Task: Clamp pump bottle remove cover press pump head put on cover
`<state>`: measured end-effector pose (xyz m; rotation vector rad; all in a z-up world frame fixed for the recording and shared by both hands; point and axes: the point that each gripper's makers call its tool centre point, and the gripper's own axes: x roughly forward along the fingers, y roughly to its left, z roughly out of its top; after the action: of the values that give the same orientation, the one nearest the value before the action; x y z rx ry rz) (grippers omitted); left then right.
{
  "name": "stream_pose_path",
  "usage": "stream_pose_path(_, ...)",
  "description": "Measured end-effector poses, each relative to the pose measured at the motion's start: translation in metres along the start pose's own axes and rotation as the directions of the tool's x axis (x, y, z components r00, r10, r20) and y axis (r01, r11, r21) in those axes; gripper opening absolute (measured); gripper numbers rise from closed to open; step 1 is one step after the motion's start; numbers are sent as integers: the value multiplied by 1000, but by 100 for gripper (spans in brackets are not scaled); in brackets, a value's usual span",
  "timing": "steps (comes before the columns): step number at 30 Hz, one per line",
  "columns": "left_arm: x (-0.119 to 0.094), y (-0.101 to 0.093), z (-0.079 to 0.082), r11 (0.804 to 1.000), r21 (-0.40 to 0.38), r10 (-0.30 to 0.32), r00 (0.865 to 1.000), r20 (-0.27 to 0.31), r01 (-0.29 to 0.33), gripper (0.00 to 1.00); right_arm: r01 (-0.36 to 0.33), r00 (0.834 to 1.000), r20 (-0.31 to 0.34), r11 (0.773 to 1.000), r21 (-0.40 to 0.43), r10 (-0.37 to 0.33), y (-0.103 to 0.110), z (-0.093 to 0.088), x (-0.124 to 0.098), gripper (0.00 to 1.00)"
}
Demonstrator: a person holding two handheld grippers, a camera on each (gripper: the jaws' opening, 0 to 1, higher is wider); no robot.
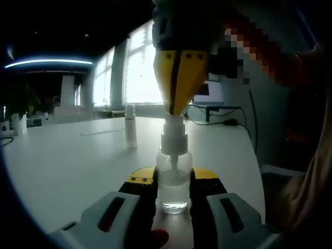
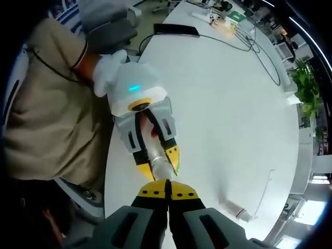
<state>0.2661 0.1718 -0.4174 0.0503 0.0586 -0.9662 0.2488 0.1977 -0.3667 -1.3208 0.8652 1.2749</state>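
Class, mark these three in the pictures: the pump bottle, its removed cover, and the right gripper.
pump bottle [image 1: 173,181], left gripper view, on its clear body.
cover [image 1: 130,126], left gripper view, on its side, standing on the table behind.
right gripper [image 1: 176,108], left gripper view, at its yellow tips above the pump head.

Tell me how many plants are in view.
2: a dark plant at the far left of the left gripper view, a green plant beyond the table's right edge. Others may be hidden.
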Motion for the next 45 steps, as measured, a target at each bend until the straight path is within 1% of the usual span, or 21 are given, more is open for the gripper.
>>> stream_pose_path(6,0,1,-1,1000,1,-1,1000,0,1,15,0,1000,24,1000,15,0,0,-1,-1,0)
stream_pose_path(13,0,1,0,1000,-2,0,1000,0,0,15,24,1000,2,1000,-14,-24,-1,2,-6,0)
stream_pose_path(22,0,1,-1,1000,-3,-2,1000,0,2,15,34,999,26,999,-3,-34,-2,1,-7,0)
stream_pose_path(40,-1,0,0,1000,0,0,1000,0,0,15,29,999,26,1000,-8,-29,-2,2,-7,0)
stream_pose_path(45,-1,3,-1,1000,0,0,1000,0,0,15,28,999,27,1000,-7,-28,-2,2,-7,0)
